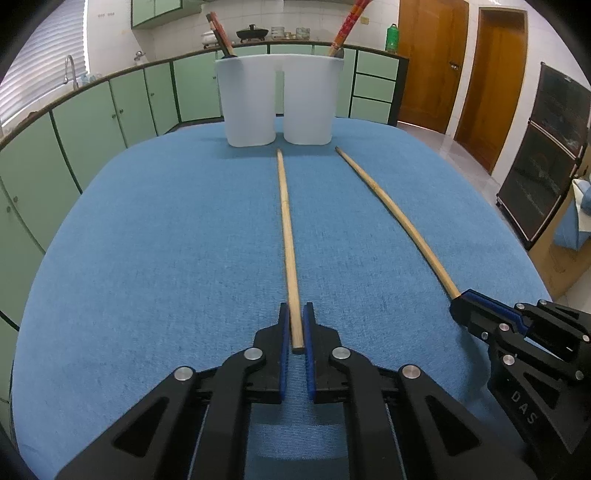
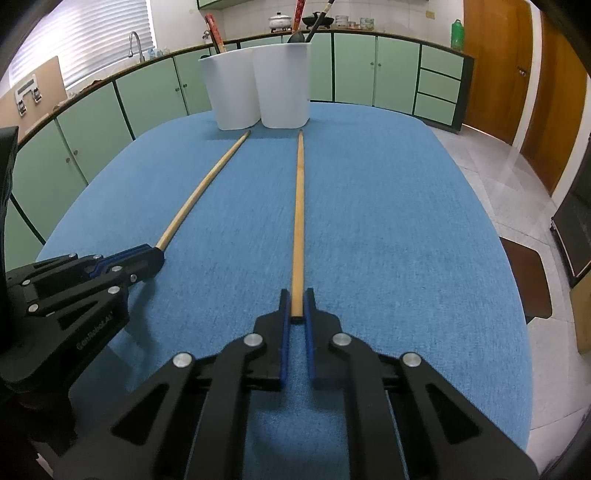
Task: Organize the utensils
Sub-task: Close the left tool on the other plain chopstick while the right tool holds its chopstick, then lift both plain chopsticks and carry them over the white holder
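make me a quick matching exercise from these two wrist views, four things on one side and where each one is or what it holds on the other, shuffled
Things
1. left gripper
2. right gripper
3. left white cup
4. right white cup

Places or states
A. stands at the far end of the blue tablecloth, with red-patterned chopsticks sticking out
B. fingers on either side of the chopstick that lies nearer the green cabinets
C. stands at the far end, with dark brown chopsticks sticking out
D. fingers on either side of the chopstick that lies nearer the wooden doors

Pairs: 1-B, 2-D, 3-C, 4-A
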Tool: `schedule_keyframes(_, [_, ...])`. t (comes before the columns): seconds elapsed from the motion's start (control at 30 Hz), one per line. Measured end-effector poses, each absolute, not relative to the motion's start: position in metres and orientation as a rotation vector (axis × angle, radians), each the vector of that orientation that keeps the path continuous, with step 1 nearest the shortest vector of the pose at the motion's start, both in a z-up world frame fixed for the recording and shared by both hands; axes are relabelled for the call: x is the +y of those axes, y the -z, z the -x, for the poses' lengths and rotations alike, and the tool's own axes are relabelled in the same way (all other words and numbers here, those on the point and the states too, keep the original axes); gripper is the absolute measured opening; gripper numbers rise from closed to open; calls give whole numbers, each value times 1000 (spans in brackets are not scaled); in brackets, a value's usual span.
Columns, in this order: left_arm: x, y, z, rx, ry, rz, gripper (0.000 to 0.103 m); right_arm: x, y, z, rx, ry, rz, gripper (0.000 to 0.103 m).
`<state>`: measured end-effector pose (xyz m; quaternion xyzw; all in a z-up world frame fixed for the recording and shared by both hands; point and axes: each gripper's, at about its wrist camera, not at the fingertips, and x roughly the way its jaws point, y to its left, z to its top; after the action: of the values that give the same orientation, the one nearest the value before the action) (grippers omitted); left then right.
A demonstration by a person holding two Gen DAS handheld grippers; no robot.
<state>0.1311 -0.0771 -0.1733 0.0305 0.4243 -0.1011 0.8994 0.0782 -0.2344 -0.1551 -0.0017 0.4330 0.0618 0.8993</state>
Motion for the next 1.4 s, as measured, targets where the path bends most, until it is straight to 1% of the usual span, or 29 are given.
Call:
schedule_keyframes(0.27, [-74, 165, -128, 858, 203, -62, 7, -237, 149, -73, 863, -129, -5, 6])
schedule_keyframes(0.5, [-69, 134, -119, 783, 206, -82, 6, -239, 125, -69, 798, -129, 6, 6])
schedule_keyframes(0.7, [-58, 95, -116, 694, 208, -59, 6, -242, 94, -66, 723, -136, -1, 6])
schedule_keyframes(1.03, [-39, 23, -126, 537, 231, -26, 6, -247, 25, -76, 588, -186, -17, 6])
schedule_keyframes(1.23, [-27, -11, -148, 514, 280, 16, 6, -251, -15, -101, 559, -249, -35, 6])
schedule_keyframes(1.4, [-24, -28, -167, 509, 313, 22, 6, -250, -43, -129, 581, -314, -48, 6])
